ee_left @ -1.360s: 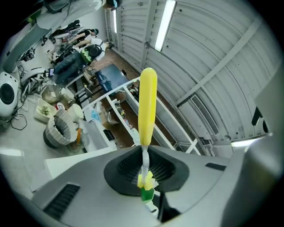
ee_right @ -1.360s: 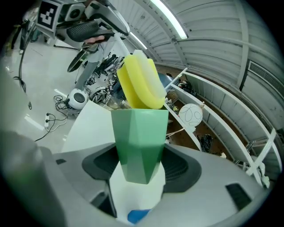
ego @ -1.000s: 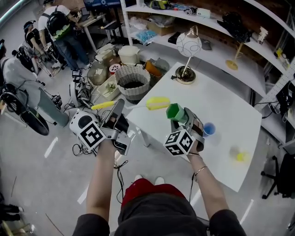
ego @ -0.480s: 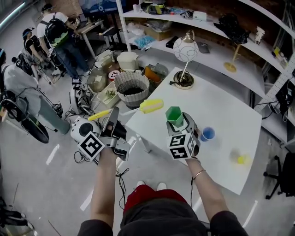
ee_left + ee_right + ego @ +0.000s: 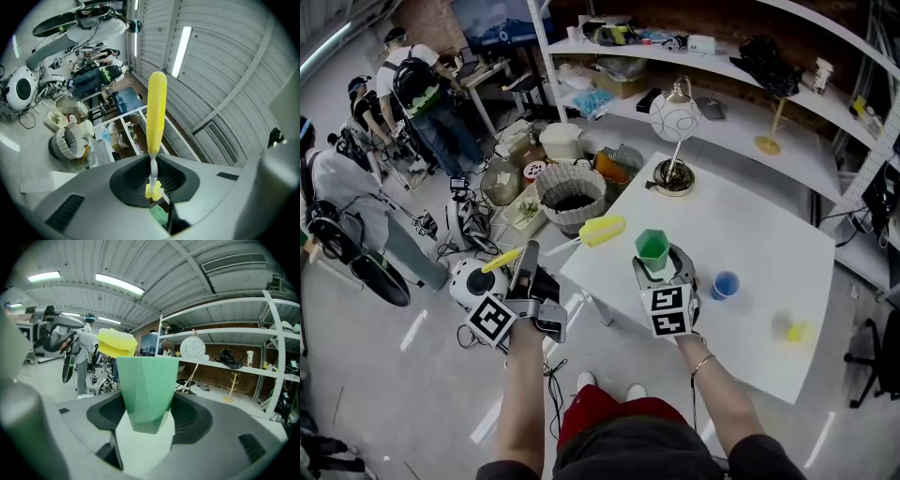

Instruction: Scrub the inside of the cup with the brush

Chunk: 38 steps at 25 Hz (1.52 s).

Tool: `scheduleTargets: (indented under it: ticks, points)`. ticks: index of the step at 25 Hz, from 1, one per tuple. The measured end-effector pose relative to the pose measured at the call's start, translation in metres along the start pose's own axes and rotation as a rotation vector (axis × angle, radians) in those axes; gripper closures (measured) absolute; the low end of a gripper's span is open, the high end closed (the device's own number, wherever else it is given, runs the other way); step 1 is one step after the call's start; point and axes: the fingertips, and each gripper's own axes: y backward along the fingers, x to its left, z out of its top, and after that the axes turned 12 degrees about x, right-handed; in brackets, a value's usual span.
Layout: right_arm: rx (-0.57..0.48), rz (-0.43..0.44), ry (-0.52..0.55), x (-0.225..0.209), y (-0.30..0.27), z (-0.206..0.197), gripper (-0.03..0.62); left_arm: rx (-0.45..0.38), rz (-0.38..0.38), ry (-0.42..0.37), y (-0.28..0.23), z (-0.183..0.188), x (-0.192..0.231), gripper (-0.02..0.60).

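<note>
Cup (image 5: 653, 247) upright | R tongs (image 5: 147, 420) pinch it | L tongs (image 5: 153, 174) pinch brush (image 5: 600, 231); head outside, near rim

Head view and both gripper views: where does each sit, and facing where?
Head view: on the head, looking steeply down at the table; forearms, left gripper and right gripper show.
Left gripper view: on that gripper, tilted toward the ceiling; jaws shut on the brush.
Right gripper view: on that gripper, facing the shelves; jaws hold the cup.
Shared: the brush's yellow head shows in all three.
</note>
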Motion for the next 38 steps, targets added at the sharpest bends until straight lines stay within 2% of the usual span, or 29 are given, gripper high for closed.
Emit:
scheduleTargets:
  ticks: [7,17,22,32,38]
  points:
    - [-0.035,-0.017,-0.056,0.002,-0.007,0.000,0.286,-0.021,0.026,0.013,0.005,0.004,0.012,0.540]
    - [0.027,-0.057,-0.096,0.011,-0.046,-0.009,0.284,-0.006,0.041,0.037,-0.006,0.021,0.036,0.540]
    - [0.057,-0.077,-0.129,0.022,-0.069,-0.013,0.286,0.016,0.062,0.029,-0.009,0.040,0.058,0.540]
    - [0.095,-0.136,-0.157,0.030,-0.108,-0.012,0.286,0.096,0.035,0.077,-0.044,0.064,0.098,0.540]
    - [0.119,-0.162,-0.175,0.032,-0.133,-0.010,0.286,0.147,0.028,0.061,-0.065,0.078,0.108,0.540]
